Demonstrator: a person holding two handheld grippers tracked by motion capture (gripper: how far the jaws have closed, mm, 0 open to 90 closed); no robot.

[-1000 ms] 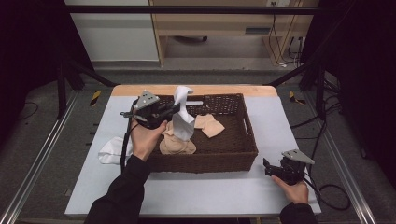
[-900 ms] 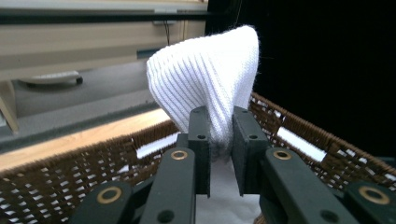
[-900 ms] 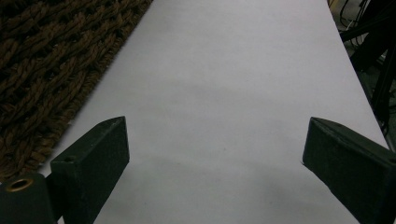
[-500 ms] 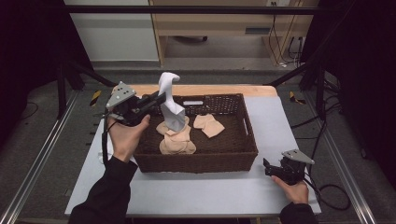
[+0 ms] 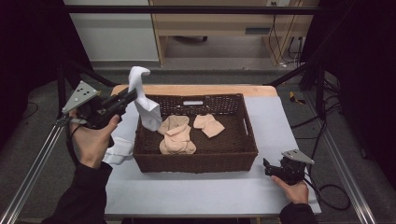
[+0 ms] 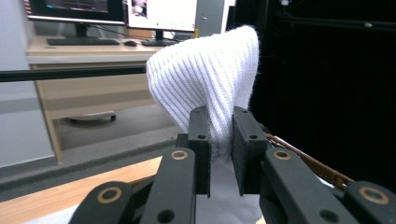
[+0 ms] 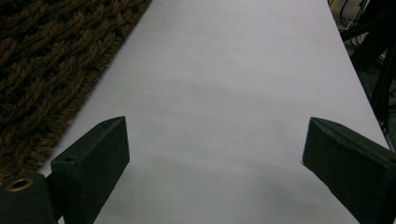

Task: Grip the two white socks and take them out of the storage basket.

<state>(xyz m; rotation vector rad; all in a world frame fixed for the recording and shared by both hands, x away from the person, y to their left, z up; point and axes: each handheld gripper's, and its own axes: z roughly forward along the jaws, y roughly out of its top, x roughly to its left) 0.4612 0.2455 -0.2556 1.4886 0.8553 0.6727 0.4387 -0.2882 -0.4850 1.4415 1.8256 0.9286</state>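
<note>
The left tongs (image 5: 125,99), clamped on a white ribbed knit sock (image 5: 142,98), have carried it up and leftward since a second ago, now over the dark woven wicker basket's (image 5: 196,158) left rim. It is likely bound for the worktop (image 5: 196,191). The right tongs (image 5: 268,167) stay resting there, spread apart.

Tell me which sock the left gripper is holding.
The white sock, pinched in the left gripper and hanging over the basket's left end. The beige socks lie inside.
</note>
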